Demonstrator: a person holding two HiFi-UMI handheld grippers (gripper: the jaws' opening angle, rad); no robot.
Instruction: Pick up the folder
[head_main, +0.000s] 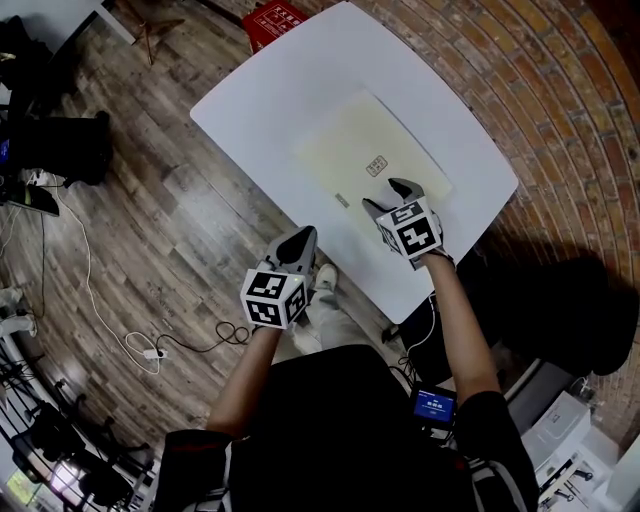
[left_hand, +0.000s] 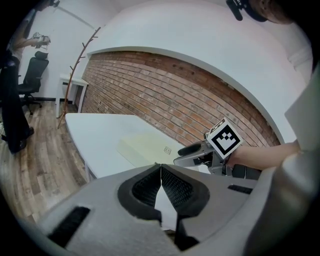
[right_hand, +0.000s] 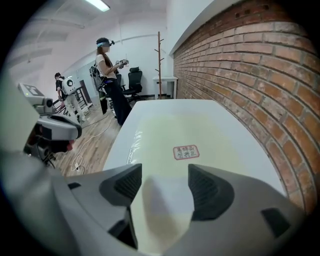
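A pale yellow folder (head_main: 370, 150) with a small red-printed label (right_hand: 186, 152) lies flat on the white table (head_main: 270, 90). My right gripper (head_main: 388, 197) hangs over the folder's near end, pointing steeply down, jaws open with only the folder's surface (right_hand: 172, 135) showing between them. My left gripper (head_main: 297, 243) is off the table's near-left edge, over the floor, its jaws shut with nothing between them. From the left gripper view the folder (left_hand: 145, 147) and the right gripper (left_hand: 192, 152) lie ahead.
A brick wall (right_hand: 250, 75) runs along the table's right side. A person (right_hand: 107, 70) stands far off beside office chairs and a coat stand (right_hand: 160, 60). Cables (head_main: 150, 345) trail on the wooden floor to the left. A red item (head_main: 272, 20) lies past the table's far end.
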